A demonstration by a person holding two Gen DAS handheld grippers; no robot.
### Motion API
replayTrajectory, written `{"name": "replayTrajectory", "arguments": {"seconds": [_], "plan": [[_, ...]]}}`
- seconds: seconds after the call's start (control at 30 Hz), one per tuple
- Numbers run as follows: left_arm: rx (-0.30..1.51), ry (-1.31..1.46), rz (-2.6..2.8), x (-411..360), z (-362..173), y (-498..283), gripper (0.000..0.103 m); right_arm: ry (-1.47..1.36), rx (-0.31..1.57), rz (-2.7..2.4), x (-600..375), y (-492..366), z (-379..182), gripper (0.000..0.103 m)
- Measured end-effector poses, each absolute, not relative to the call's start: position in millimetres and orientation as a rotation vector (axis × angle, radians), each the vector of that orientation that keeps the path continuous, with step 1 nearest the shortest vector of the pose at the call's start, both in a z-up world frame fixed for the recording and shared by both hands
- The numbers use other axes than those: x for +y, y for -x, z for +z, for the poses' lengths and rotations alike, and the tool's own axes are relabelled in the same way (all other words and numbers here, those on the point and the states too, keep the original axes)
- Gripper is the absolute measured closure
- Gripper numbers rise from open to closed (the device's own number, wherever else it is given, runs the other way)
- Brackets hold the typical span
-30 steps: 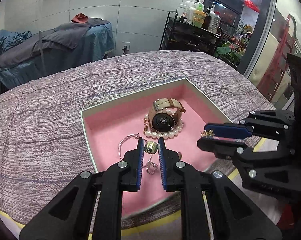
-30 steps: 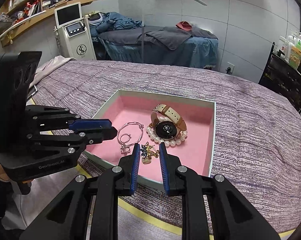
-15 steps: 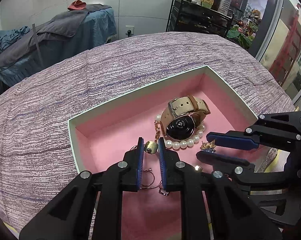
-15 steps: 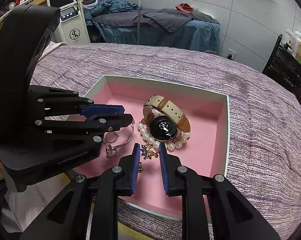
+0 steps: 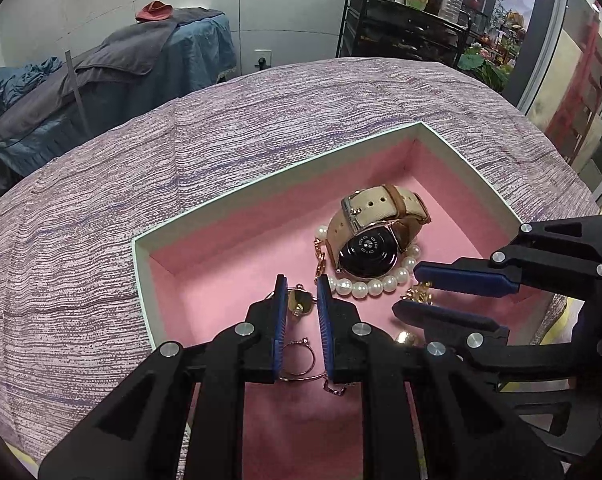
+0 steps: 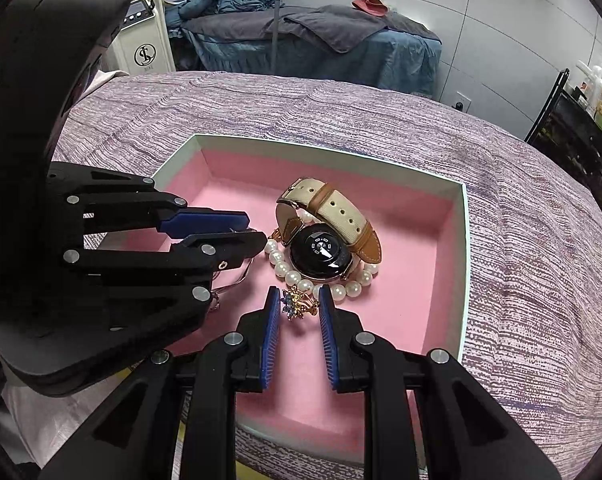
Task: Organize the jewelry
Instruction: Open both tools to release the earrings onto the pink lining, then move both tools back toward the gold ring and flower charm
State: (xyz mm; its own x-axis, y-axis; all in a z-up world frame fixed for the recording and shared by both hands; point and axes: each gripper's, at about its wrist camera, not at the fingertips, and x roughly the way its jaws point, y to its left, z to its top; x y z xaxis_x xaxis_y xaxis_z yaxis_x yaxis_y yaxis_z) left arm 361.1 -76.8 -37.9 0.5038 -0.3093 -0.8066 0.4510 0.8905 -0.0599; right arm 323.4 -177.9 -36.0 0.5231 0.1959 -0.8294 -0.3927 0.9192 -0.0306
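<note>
Two pairs of tongs low over the pink-lined tray (image 5: 261,184) on the purple counter (image 5: 101,240). Leftmost, left tongs (image 5: 299,300) nearly closed, apparently pinching a small gold earring (image 5: 297,305) by its sides, hanging just clear of the lining above a thin wire bangle (image 5: 297,360). Looks like the set-down step: lower until touching the pink, open only a little, lift straight up, avoid snagging the bangle. Mid-tray, watch (image 5: 367,258) ringed by the pearl bracelet (image 5: 365,286), dial tipped toward the near edge, buckled strap looping away behind. Further right, right tongs (image 6: 299,308) equally narrow, gripping a blue-and-gold flower brooch (image 6: 297,305) just beside the pearls. Brooch's long axis crosswise, pad to pad; earring disc tilted up, stud pointing down. Best released apart from the pearls to keep pieces untangled.
</note>
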Motion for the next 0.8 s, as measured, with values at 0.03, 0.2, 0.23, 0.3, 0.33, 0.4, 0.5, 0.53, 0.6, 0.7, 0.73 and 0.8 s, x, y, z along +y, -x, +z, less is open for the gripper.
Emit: {"name": "replayTrajectory", "arguments": {"seconds": [0.03,0.2,0.23,0.3,0.33,0.4,0.5,0.53,0.6,0.7,0.73,0.8], "plan": [[0.934,-0.16,-0.463,-76,-37,-361,0.085,0.224,0.958,0.357,-179,-323,-36,0.084],[0.9,-0.142,-0.464,-72,-28,-358,0.062,0.239,0.944,0.363,-176,-320,-35,0.074],[0.895,-0.13,-0.467,-71,-25,-357,0.061,0.245,0.938,0.359,-175,-318,-34,0.073],[0.873,-0.106,-0.459,-67,-17,-353,0.049,0.244,0.924,0.36,-174,-314,-32,0.071],[0.856,-0.096,-0.448,-64,-12,-350,0.044,0.239,0.916,0.359,-175,-312,-30,0.071],[0.811,-0.062,-0.434,-56,-1,-340,0.026,0.226,0.892,0.354,-176,-305,-25,0.064],[0.746,0.005,-0.424,-41,14,-321,0.011,0.201,0.85,0.347,-182,-291,-16,0.054],[0.736,0.021,-0.425,-37,16,-314,0.01,0.188,0.837,0.346,-184,-286,-13,0.052],[0.736,0.041,-0.434,-29,15,-301,0.009,0.163,0.817,0.345,-189,-277,-7,0.045],[0.759,0.082,-0.438,-14,8,-282,0.006,0.13,0.787,0.34,-195,-258,-1,0.038],[0.767,0.101,-0.438,-8,5,-276,0.006,0.124,0.778,0.341,-197,-252,0,0.036],[0.787,0.137,-0.428,3,-2,-264,0.006,0.12,0.764,0.341,-200,-239,2,0.033]]}}
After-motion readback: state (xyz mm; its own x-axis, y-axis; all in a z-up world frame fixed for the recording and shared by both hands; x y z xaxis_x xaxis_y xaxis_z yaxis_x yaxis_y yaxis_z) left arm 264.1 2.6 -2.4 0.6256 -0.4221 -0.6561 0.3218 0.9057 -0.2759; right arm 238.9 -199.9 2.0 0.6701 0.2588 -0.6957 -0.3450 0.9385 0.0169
